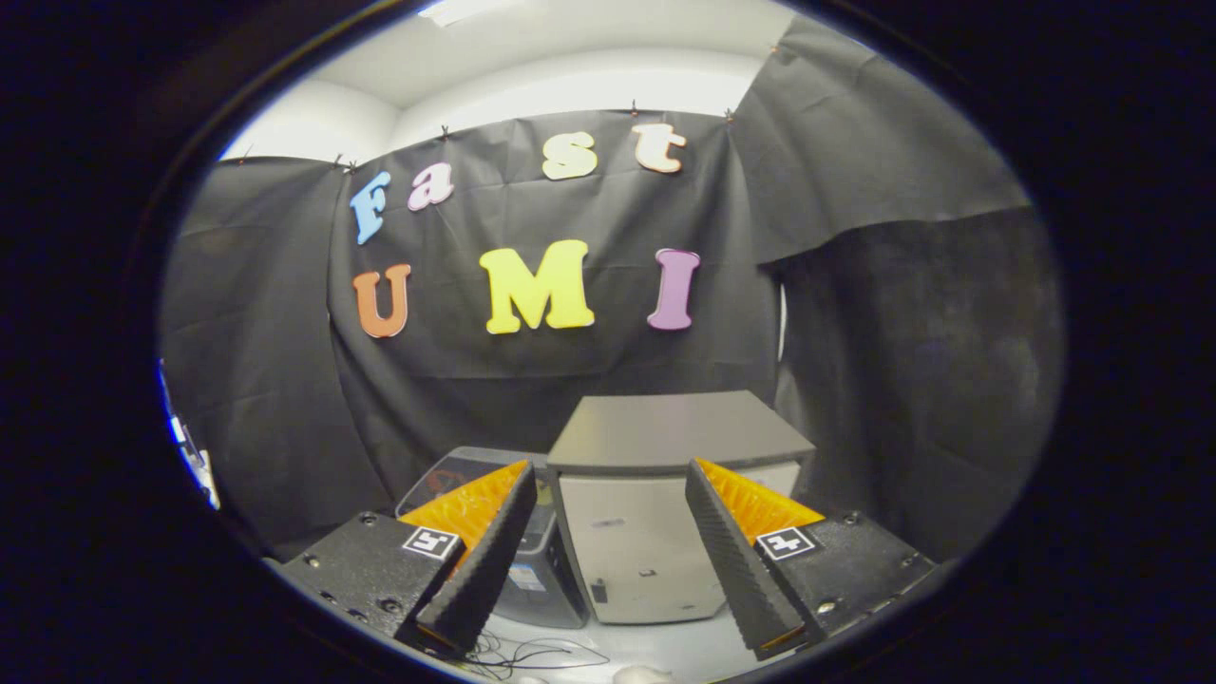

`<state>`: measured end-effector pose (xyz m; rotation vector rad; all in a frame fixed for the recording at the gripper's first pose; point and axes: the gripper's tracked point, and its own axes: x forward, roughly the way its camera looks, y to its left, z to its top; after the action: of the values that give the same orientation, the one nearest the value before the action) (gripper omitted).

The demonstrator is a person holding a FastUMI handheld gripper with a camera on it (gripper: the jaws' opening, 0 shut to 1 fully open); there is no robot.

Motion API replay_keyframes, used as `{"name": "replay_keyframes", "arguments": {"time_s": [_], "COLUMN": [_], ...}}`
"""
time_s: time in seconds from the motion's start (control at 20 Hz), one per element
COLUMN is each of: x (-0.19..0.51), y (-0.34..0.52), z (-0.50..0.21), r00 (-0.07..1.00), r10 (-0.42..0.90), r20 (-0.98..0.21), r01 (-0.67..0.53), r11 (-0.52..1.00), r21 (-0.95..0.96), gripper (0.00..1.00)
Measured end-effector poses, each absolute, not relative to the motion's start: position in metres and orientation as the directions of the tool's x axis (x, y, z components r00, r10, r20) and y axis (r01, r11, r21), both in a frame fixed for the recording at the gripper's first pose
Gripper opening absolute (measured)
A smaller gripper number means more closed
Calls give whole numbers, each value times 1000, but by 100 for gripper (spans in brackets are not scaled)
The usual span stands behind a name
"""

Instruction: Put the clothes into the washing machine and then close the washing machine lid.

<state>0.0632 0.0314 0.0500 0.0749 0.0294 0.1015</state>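
While agape, tool over white tabletop

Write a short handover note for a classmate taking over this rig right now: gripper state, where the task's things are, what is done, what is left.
Hand-held gripper: open, holding nothing, raised and facing the booth wall.
Ahead, between and beyond the fingers: a grey box-shaped appliance with a flat top; a darker machine with a clear lid stands to its left.
A small pale thing lies on the white table below the fingers; it may be the clothes.
Done: nothing evident.
Left: load clothes, close lid.
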Motion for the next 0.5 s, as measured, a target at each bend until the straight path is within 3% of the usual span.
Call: {"name": "replay_keyframes", "arguments": {"time_s": [0.5], "x": [-2], "y": [-34], "z": [-8], "r00": [996], "r10": [89], "r20": [-31], "r01": [-88], "r11": [995], "r21": [49], "gripper": [99]}}
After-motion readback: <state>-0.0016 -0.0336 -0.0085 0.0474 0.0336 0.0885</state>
